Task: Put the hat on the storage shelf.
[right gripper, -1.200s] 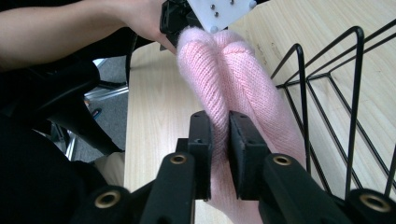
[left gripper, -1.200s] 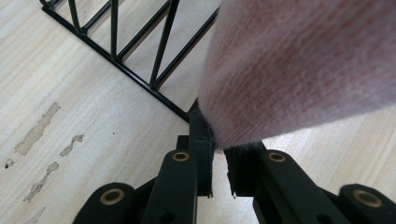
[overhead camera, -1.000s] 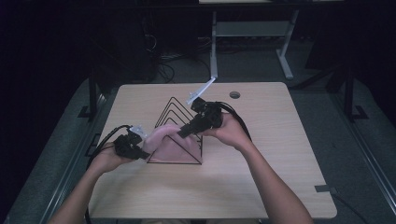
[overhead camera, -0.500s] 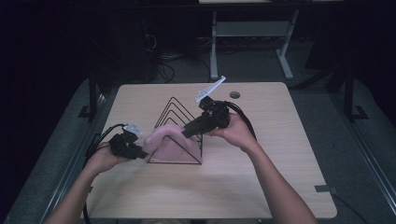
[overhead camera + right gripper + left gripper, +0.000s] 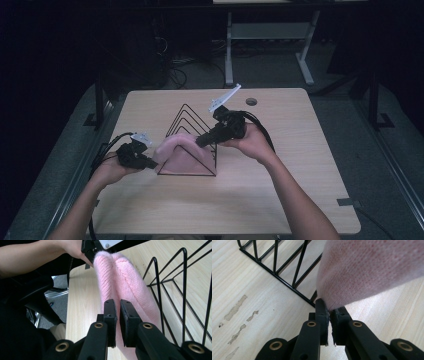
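Observation:
A pink knitted cloth [image 5: 180,152] hangs stretched between both grippers, at the front of a black wire triangular rack [image 5: 187,112] in the middle of the wooden table [image 5: 300,165]. My left gripper [image 5: 146,163] is shut on the cloth's lower left edge [image 5: 367,270], low over the tabletop and beside the rack's base bar [image 5: 274,272]. My right gripper [image 5: 201,141] is shut on the cloth's upper end [image 5: 120,277], above the rack's wires [image 5: 183,277]. In the right gripper view, the left gripper [image 5: 90,250] shows at the cloth's far end.
A round cable hole [image 5: 251,101] lies in the table's far side. Pale stains [image 5: 237,307] mark the wood left of the rack. A strip of tape [image 5: 350,202] sits at the right front edge. A white desk frame [image 5: 265,45] stands on the floor beyond.
The two hands have drawn slightly apart, the right one shifting a little to the right and the left one a little to the left, with the pink cloth stretched between them.

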The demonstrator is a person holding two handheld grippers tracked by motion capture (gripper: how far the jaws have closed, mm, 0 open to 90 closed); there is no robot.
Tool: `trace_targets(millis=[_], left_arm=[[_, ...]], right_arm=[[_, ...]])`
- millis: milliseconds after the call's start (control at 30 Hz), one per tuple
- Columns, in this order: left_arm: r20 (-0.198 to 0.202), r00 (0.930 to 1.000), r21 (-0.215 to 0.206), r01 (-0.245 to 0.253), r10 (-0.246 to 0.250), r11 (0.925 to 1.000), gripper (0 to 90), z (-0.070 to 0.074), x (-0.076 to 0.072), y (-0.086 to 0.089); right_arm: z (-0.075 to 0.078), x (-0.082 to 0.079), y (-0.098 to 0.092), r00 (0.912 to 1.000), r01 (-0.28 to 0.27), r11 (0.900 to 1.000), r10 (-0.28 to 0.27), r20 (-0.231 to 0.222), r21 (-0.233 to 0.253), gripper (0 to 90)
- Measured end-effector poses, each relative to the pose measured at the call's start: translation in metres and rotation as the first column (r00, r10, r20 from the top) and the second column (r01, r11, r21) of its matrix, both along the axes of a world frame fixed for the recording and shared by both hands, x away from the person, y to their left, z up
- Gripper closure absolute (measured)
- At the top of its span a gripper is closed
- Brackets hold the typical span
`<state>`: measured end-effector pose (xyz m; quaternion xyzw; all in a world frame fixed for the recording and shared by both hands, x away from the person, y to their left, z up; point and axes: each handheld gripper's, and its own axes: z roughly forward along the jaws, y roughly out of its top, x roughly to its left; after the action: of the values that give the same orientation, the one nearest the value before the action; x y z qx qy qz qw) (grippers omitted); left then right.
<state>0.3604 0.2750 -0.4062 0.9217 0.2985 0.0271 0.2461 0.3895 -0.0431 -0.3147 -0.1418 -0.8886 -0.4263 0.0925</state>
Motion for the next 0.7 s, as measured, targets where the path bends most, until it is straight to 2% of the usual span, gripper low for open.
trace_targets(millis=[67, 100, 200, 233, 333, 400, 433, 500, 633, 700], left_arm=[[0.002, 1.0000, 0.001, -0.003, 0.003, 1.0000, 85.3, 0.000, 0.000, 0.000], [0.001, 1.0000, -0.002, -0.008, 0.008, 1.0000, 84.8, 0.001, -0.001, 0.000], [0.007, 1.0000, 0.002, -0.004, 0.004, 1.0000, 76.5, 0.002, -0.002, 0.001], [0.020, 0.9998, 0.007, -0.005, 0.005, 1.0000, 72.8, 0.003, -0.003, 0.003], [0.019, 0.9998, 0.001, -0.012, 0.012, 0.9999, 66.7, 0.006, -0.004, 0.005], [0.022, 0.9997, 0.004, -0.007, 0.007, 1.0000, 64.3, 0.008, -0.003, 0.006], [0.022, 0.9996, -0.015, -0.017, 0.017, 0.9998, 63.0, 0.008, -0.004, 0.006], [0.021, 0.9996, -0.027, -0.017, 0.017, 0.9995, 61.7, 0.010, -0.004, 0.007], [0.016, 0.9997, -0.021, -0.019, 0.020, 0.9996, 58.2, 0.013, -0.005, 0.009], [0.015, 0.9994, -0.039, -0.031, 0.031, 0.9988, 57.5, 0.013, -0.007, 0.009]], right_arm=[[0.001, -0.001, 0.002, 0.9999, 0.005, 1.000, -0.005, -0.013, -0.002, 82.7], [0.000, 0.000, 0.002, 1.0000, -0.001, 1.000, 0.001, -0.008, 0.001, 79.3], [0.001, 0.000, 0.001, 0.9999, 0.010, 1.000, -0.010, -0.006, 0.014, 68.8], [0.002, 0.000, -0.001, 0.9996, 0.015, 1.000, -0.014, -0.024, 0.025, 66.1], [0.004, 0.001, -0.009, 0.9982, 0.038, 0.999, -0.037, -0.047, 0.030, 58.9], [0.004, 0.001, -0.014, 0.9981, 0.050, 0.998, -0.049, -0.038, 0.025, 55.9], [0.004, 0.001, -0.017, 0.9979, 0.056, 0.998, -0.055, -0.035, 0.025, 54.8], [0.004, 0.000, -0.023, 0.9969, 0.073, 0.997, -0.072, -0.033, 0.025, 51.4], [0.003, -0.001, -0.036, 0.9922, 0.120, 0.993, -0.119, -0.037, 0.022, 45.3], [0.001, -0.002, -0.043, 0.9903, 0.135, 0.991, -0.134, -0.035, 0.024, 42.7]])
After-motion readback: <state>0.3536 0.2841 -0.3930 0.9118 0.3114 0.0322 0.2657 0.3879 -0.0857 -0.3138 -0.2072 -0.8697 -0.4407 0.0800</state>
